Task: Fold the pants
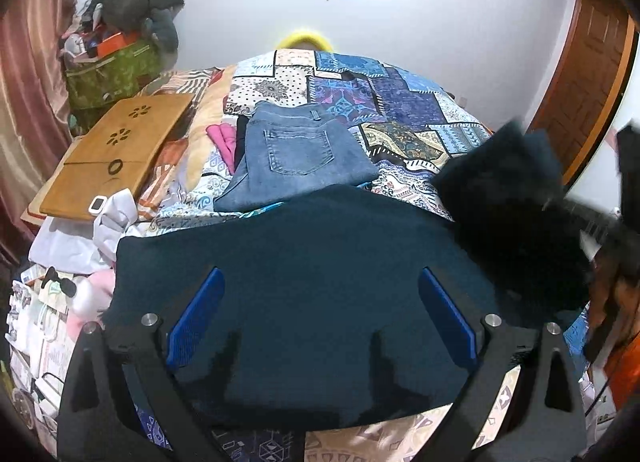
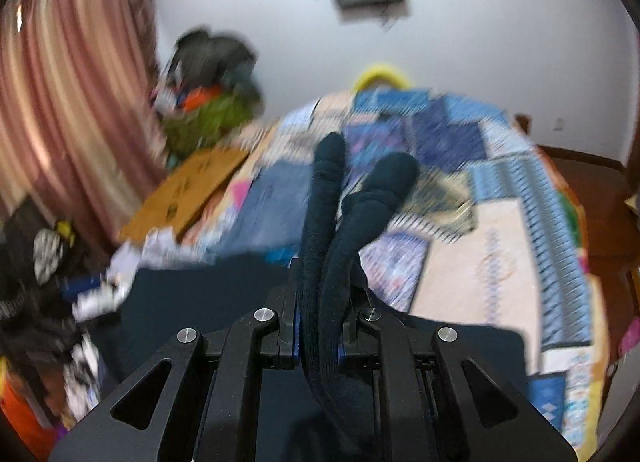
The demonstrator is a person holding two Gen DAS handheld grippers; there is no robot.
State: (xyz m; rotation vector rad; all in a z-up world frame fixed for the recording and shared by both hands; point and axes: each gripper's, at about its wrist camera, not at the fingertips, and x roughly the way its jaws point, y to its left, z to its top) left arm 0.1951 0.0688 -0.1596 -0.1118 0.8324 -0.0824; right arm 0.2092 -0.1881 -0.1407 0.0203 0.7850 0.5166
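Dark pants [image 1: 304, 302] are lying spread on the near bed [image 1: 404, 110]. Left gripper [image 1: 320, 326] is hovering angled down above them, fingers [image 1: 196, 318] apart; right gripper [image 2: 319, 326] is tilting downward, clamping a bunched fold.

Dark pants [image 1: 304, 302] are covering the near bed, sitting under the spread left gripper [image 1: 320, 322]. Folded jeans [image 1: 296, 154] are blocking straight ahead; wooden board [image 1: 120, 154] and clutter are crowding the left edge. Patchwork quilt [image 1: 400, 110] beyond and to the right is lying free.
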